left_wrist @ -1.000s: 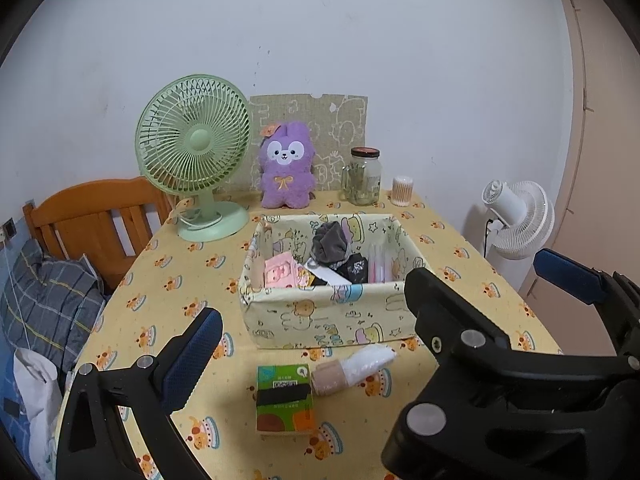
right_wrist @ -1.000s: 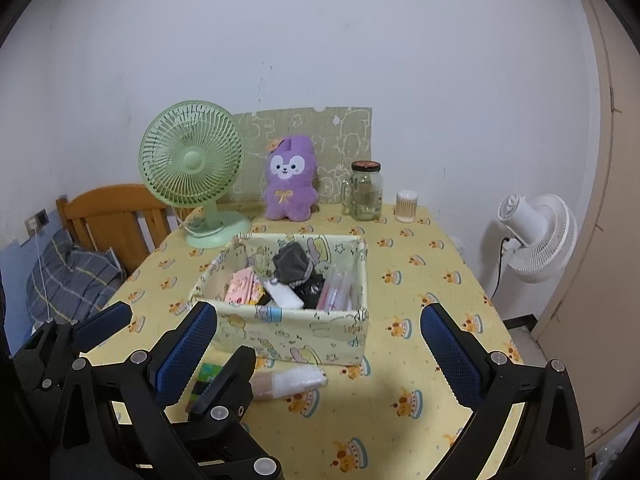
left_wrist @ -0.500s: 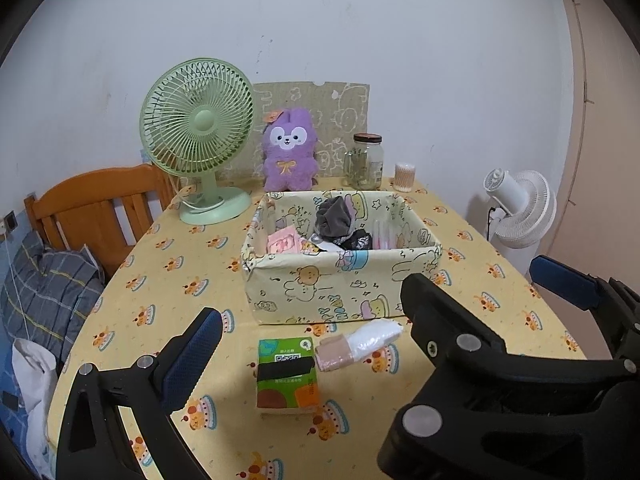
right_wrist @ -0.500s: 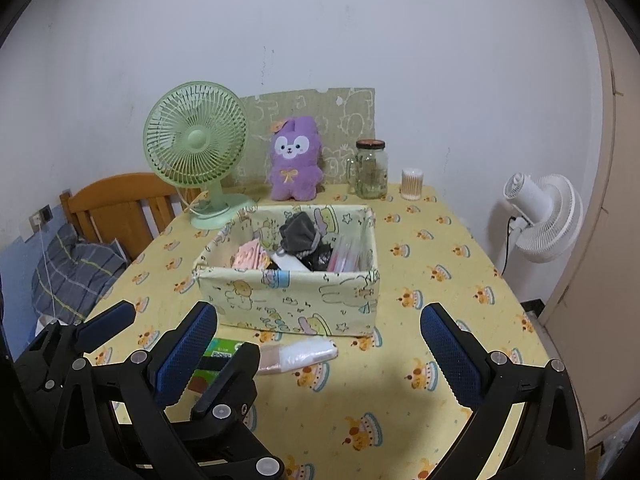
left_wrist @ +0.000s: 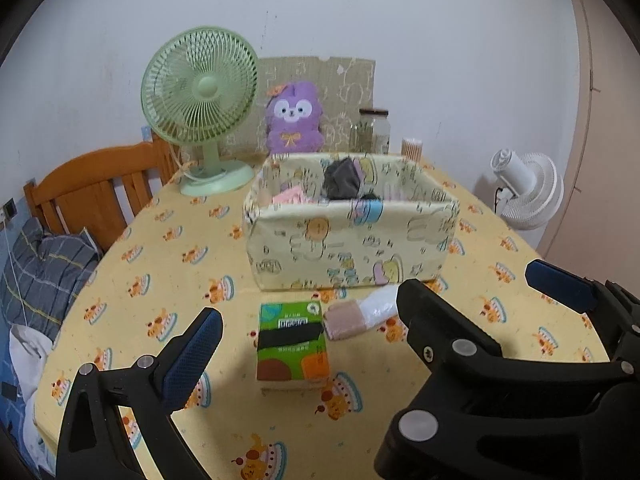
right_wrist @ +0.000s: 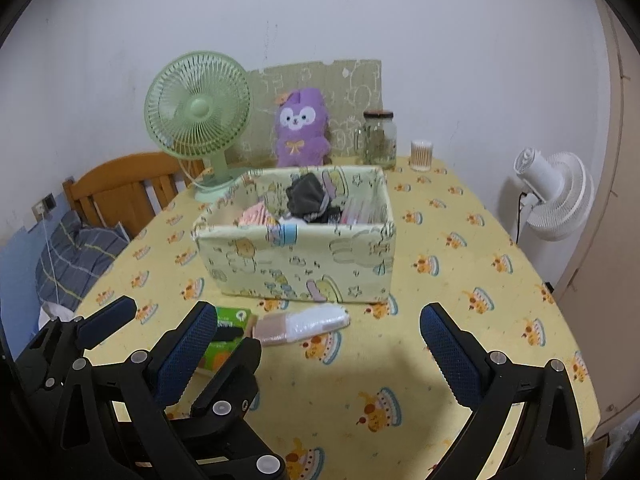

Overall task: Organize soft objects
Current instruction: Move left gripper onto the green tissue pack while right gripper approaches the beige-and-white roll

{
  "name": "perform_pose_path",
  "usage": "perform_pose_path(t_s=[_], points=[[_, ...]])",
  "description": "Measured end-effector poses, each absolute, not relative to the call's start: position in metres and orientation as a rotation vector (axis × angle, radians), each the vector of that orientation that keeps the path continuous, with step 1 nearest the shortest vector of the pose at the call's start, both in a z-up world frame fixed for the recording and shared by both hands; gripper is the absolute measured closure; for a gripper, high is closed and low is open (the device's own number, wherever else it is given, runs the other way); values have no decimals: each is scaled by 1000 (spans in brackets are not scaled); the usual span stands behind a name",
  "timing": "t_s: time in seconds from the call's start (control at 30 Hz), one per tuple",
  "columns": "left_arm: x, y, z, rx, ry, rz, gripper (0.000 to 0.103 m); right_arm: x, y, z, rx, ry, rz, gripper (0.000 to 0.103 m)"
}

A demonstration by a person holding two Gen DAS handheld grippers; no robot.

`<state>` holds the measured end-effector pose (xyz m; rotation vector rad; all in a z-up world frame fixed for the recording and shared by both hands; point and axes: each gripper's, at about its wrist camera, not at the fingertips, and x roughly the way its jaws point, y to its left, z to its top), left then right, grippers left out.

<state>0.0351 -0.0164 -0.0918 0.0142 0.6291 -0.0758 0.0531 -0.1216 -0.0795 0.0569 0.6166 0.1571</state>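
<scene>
Both our grippers, left [left_wrist: 304, 344] and right [right_wrist: 320, 344], have dropped lower toward the table [right_wrist: 460, 288]; both gape wide, empty, above tissue pack [left_wrist: 292, 340] and sock roll [right_wrist: 304, 324].

A home room: cartoon-print tablecloth [right_wrist: 460, 280], plush toy [right_wrist: 301, 128], desk fan [right_wrist: 199, 110], wooden chair [right_wrist: 124, 188].

A matt printed cloth covers the bench [left_wrist: 172, 248]; the storage box [left_wrist: 352, 248] is soft fabric, the jar [right_wrist: 379, 140] glossy glass.
</scene>
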Motion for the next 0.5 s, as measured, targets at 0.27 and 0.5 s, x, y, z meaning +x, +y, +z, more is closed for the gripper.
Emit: perform_pose_path(t_s=[0.27,0.5], points=[[46,-11,-114,8,689,-62,4,65,-117,-106,58,679,152,1],[57,-8,-129,0,732,-48,9,78,-113,-120,50,724,148,1]])
